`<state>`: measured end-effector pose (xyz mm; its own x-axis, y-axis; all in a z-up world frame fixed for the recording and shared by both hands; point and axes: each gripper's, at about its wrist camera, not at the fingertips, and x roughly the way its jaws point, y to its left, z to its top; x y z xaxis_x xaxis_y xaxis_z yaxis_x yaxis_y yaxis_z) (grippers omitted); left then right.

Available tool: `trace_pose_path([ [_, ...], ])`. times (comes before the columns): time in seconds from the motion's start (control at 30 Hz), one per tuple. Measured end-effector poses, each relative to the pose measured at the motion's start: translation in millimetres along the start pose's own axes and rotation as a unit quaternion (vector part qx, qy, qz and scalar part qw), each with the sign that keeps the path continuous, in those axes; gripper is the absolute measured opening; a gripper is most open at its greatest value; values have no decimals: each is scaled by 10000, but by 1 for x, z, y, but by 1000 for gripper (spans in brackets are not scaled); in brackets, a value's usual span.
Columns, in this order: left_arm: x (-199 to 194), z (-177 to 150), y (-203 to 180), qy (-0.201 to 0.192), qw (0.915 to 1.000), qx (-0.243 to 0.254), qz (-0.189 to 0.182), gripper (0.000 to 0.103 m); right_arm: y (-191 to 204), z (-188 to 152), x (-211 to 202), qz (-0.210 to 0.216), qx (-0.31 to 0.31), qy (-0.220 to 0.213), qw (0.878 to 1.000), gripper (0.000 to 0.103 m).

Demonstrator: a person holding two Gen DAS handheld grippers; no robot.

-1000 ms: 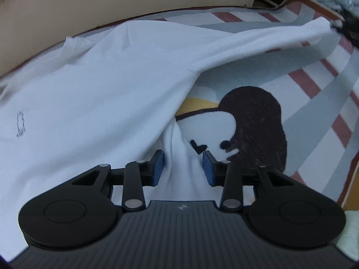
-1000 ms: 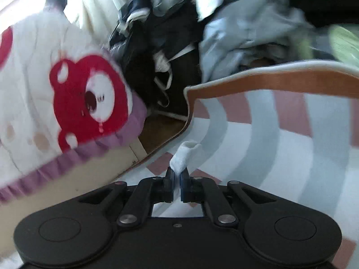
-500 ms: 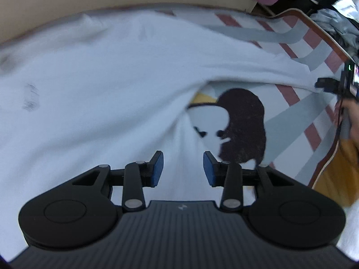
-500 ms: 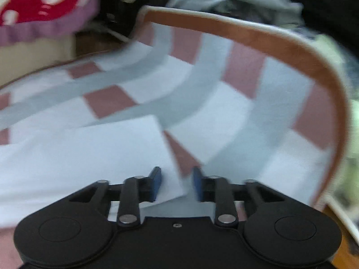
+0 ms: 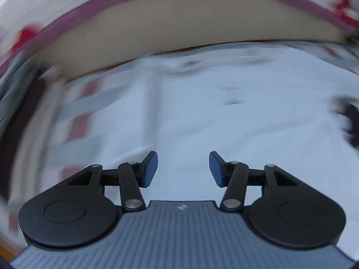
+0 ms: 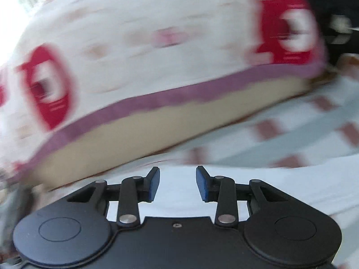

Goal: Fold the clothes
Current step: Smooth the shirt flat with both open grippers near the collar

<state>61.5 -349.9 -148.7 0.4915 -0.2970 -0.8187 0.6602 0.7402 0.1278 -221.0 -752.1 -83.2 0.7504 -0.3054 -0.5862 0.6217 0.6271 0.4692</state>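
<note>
Left gripper (image 5: 183,168) first: its blue pads (image 5: 150,169) stand well apart and the jaws are opening, with nothing pinched between them, only the white cotton garment (image 5: 202,121) spread out flat below and ahead. That white garment fills most of the left wrist view, smeared by blur, with a small dark mark (image 5: 231,96) on the cloth further out. To the left of the garment a rug with grey and dusty-red stripes on white (image 5: 78,112) shows from under the cloth, and a dark blurred patch (image 5: 353,125) sits at the far right edge. Beyond the garment runs a plain beige panel (image 5: 179,31), topped by a white blanket with a purple border and red prints (image 5: 345,6). Over to the right gripper (image 6: 178,183): its blue pads (image 6: 154,185) are parted too, jaws empty, hanging above the near edge of the white garment (image 6: 280,186), which lies across the bottom of that view. Past the garment, the striped rug (image 6: 314,130) shows again, then the beige panel (image 6: 157,130), with the red-printed blanket (image 6: 145,44) draped over it. At the far upper right, dark heaped fabric (image 6: 336,11) is too blurred to make out.
</note>
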Motion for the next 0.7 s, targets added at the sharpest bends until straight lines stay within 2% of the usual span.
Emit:
trace_pose_path([
  [0.13,12,-2,37,247,9992,-231,191,50,75,-33,20,622,-200,165,9977,43],
  [0.17,17,-1,40,219,9990,-331,199,54,91,-45,25,736,-253,197,9968,43],
  [0.2,23,1,43,185,9986,-442,202,59,105,-56,33,724,-319,300,9964,43],
  [0.3,44,9,46,210,9977,-634,151,63,136,-86,58,479,-471,665,9955,43],
  [0.37,61,17,39,200,9993,-280,150,64,154,-103,74,334,-533,864,9943,43],
  [0.43,79,18,26,-71,9974,588,421,65,164,-119,85,309,-662,920,9931,43],
  [0.47,90,17,23,-13,9939,872,671,65,167,-127,90,296,-738,908,9927,43],
  [0.5,100,15,20,72,9891,1133,935,58,168,-135,94,280,-823,938,9918,43],
  [0.53,104,15,24,151,9895,1068,964,49,168,-144,99,269,-911,1005,9904,43],
  [0.57,103,17,34,147,9941,792,727,23,168,-151,103,222,-1049,1056,9886,43],
  [0.6,100,21,46,131,9984,398,372,7,169,-156,108,151,-1218,1095,9864,43],
  [0.63,96,28,58,103,9998,3,146,7,169,-161,112,80,-1388,1133,9838,43],
  [0.7,83,42,77,-188,9992,-319,140,6,171,-171,120,-63,-1724,1209,9776,43],
])
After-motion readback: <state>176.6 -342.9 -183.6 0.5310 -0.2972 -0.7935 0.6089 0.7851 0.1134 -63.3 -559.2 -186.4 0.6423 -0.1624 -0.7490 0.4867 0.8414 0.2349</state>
